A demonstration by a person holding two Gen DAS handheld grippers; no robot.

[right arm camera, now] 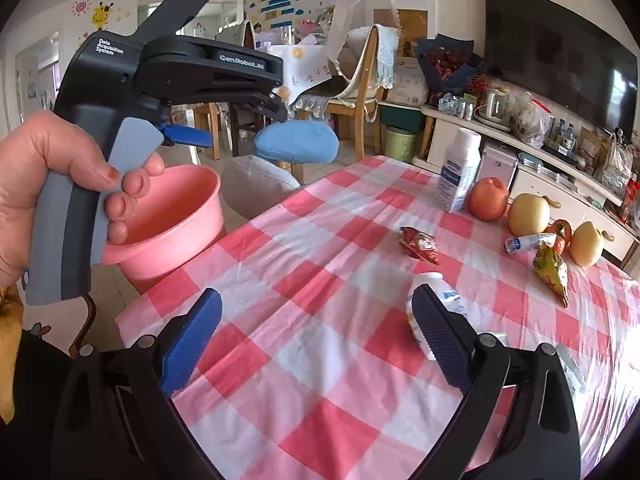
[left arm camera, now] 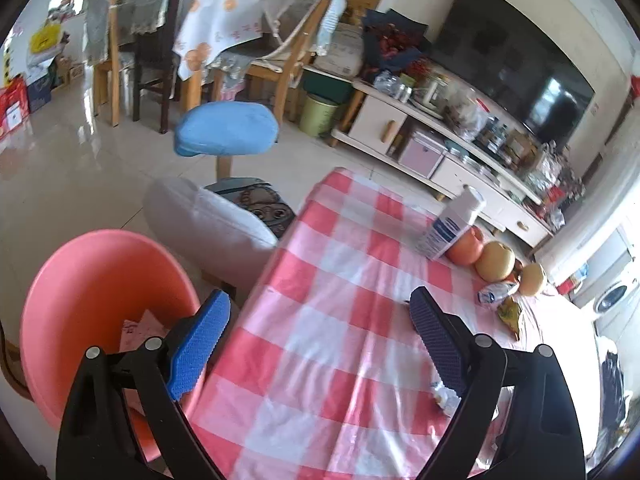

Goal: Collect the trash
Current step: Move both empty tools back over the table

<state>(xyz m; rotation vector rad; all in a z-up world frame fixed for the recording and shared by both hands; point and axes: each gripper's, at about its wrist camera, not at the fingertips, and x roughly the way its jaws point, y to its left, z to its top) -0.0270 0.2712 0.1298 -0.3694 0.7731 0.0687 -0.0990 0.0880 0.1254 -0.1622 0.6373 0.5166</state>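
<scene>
Lay on the checked tablecloth (right arm camera: 320, 320): small white bottle (right arm camera: 430, 280) near, red wrapper (right arm camera: 420, 245) beyond, yellow wrapper (right arm camera: 552, 268) right. Both right gripper (right arm camera: 316, 340) and left gripper (left arm camera: 320, 328) spread, empty. Could roll away if nudged, or miss the pink bin (right arm camera: 176, 216) left.

My tongs (right arm camera: 316, 340) have blue pads; lower left, the pink basin (right arm camera: 172, 220); the counter (right arm camera: 320, 360) wears red-and-white checks.
</scene>
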